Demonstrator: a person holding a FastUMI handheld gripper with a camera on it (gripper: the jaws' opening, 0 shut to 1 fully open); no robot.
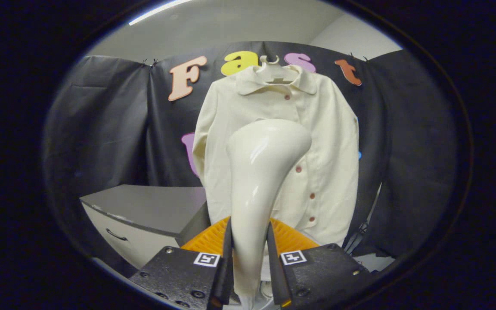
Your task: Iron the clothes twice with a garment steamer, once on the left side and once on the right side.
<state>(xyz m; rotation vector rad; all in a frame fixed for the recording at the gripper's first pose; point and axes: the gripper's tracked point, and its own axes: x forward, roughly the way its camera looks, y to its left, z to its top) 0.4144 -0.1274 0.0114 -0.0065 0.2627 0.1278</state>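
Gripping the garment steamer [258, 181] by its handle, the gripper [250, 258] sits in the lower middle of the frame, and its jaws stand narrow, closed on the handle from both sides. The two fingers [220, 254] press against the glossy cream handle, one on the left and one on the right. The steamer rises up from between them and widens into a rounded head in the centre of the frame, which leans a little toward the right.

Behind the steamer head hangs the shirt [325, 172], a cream garment with a collar and a row of small reddish buttons [298, 169] that runs down its front. The shirt is on a pale hanger [274, 69] in the upper middle of the frame, in front of the dark cloth wall. The steamer head covers the middle and left part of the shirt front; whether the head touches the fabric, I cannot tell.

At the lower left of the frame stands a grey cabinet [144, 211] with a flat top and a drawer handle [116, 235] on its pale front side. It is beside the shirt's lower left edge. The ceiling is light in the upper part of the frame.
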